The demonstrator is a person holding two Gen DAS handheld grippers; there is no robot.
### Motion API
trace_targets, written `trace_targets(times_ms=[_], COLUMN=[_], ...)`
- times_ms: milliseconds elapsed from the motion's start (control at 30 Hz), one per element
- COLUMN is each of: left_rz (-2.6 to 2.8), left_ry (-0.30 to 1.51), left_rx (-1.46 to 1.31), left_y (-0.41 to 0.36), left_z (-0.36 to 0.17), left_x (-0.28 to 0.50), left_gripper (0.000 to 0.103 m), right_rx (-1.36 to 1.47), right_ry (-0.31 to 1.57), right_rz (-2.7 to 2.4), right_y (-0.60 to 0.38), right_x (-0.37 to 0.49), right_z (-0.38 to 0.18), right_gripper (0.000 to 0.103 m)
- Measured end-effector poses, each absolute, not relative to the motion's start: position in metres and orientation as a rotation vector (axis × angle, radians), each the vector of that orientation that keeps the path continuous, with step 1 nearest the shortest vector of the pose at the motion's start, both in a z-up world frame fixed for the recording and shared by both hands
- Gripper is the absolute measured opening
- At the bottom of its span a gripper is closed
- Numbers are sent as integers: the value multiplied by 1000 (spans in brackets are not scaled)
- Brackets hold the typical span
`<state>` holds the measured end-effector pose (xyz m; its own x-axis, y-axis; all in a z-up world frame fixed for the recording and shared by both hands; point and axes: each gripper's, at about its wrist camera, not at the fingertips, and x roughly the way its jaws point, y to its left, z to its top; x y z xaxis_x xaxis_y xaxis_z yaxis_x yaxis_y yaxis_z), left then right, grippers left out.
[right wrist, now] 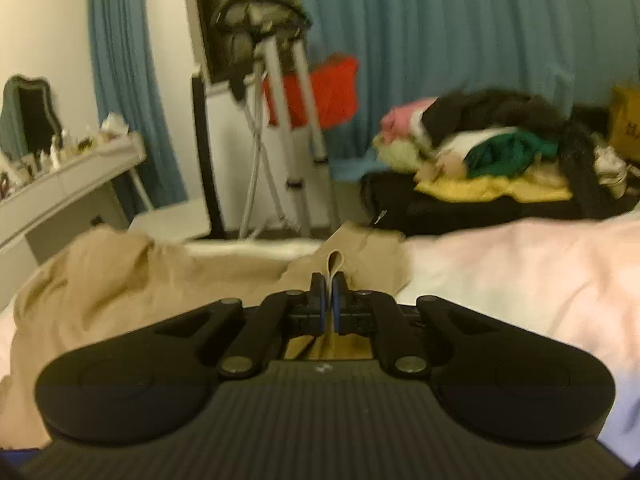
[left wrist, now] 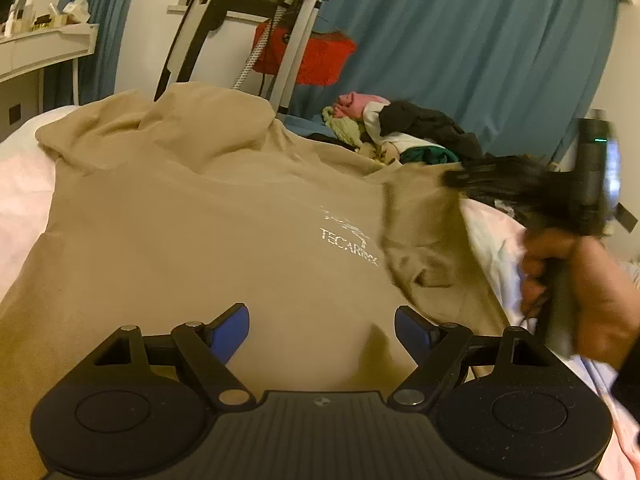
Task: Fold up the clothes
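One tan sweatshirt (left wrist: 200, 208) lies spread across the bed in front of me, chest side up, with a pale printed logo (left wrist: 348, 240) near its middle; the lettering is only partly readable. Its hood end is bunched toward the far edge of the bed, and the sleeve (left wrist: 424, 236) on my right side is lifted and rumpled, blurred in the left wrist view. The garment rests on a pale pink bedsheet (left wrist: 24, 184), which shows on both sides of it.

My right gripper (right wrist: 328, 292) has its jaws pressed together on a fold of the tan fabric, and a small loop of cloth (right wrist: 336, 262) stands up just beyond the fingertips. From the left wrist camera I see that tool as a dark smear, with the person's hand (left wrist: 580, 276) wrapped around its handle at the right edge of the bed.

My left gripper (left wrist: 322, 326) hovers over the lower part of the sweatshirt with its blue-padded fingers (left wrist: 232, 330) spread wide, nothing between them. Whether the tips touch the cloth I cannot tell.

Beyond the bed, a heap of mixed clothes (right wrist: 480, 140), pink, black, white, green and yellow, sits on a dark surface. A folding metal stand (right wrist: 280, 120) with something red (right wrist: 328, 92) behind it rises near a blue curtain (right wrist: 480, 20). A white shelf (right wrist: 68, 176) crowded with small items stands at the left.
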<state>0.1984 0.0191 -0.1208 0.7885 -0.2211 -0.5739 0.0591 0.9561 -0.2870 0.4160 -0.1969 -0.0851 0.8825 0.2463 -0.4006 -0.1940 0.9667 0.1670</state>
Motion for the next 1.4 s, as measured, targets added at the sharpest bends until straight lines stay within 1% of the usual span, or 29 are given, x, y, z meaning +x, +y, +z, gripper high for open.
trace_targets(times_ms=[133,300,367,567,800,833,867,900,933,967,1000,1033,1167,1200,1233,1300,1400], left_rz=[-135,-122,-121,-113,-108,-109,-112,-118,-124,-130,-137,-145,-183,-198,-218,-270,-370], left_ry=[633,601,605,592,595,596,596,598,599,600,601,600,595,594,597,611,632], left_rx=[-233,-183,-176,-102,-53,-52,-56,-62,-69,-75,-80,-81,-80,-78,-81,-76,-45], left_y=[15,8,7,-4,-9,-9,-8,-7,-6,-5,-5,-5,-8,-10,-13,-21,-39], left_z=[-121,-121,-123,-128,-129,-128,-126,-125,-123,-122,-120,-118,-109,-106,-104,-100,-96], left_x=[198,195,195,196,200,200,200,198,197,195,193,189,172,165,158,143,116], left_gripper=[81,81,81,82,84,84,84,84,84,84,84,83,83,83,83,83,78], right_rx=[92,9,-27,54,148,161,174,188,217,246,275,303,435,416,396,385,423], right_ry=[392,417,426,444,464,478,492,505,491,477,462,448,442,485,488,447,428], right_rz=[157,32,-28,-162,-315,-295,-275,-254,-238,-221,-205,-188,-111,-127,-139,-103,-74], right_y=[-243,-306,-327,-378,-436,-433,-429,-421,-411,-401,-392,-382,-340,-328,-319,-309,-307], right_x=[414,433,443,437,430,421,412,397,377,356,335,314,220,201,182,145,107], right_z=[-61,-53,-55,-75,-98,-97,-97,-94,-89,-84,-80,-75,-57,-50,-43,-35,-28], right_gripper=[6,6,6,5,9,10,12,29,54,67,82,83,83,83,83,83,83])
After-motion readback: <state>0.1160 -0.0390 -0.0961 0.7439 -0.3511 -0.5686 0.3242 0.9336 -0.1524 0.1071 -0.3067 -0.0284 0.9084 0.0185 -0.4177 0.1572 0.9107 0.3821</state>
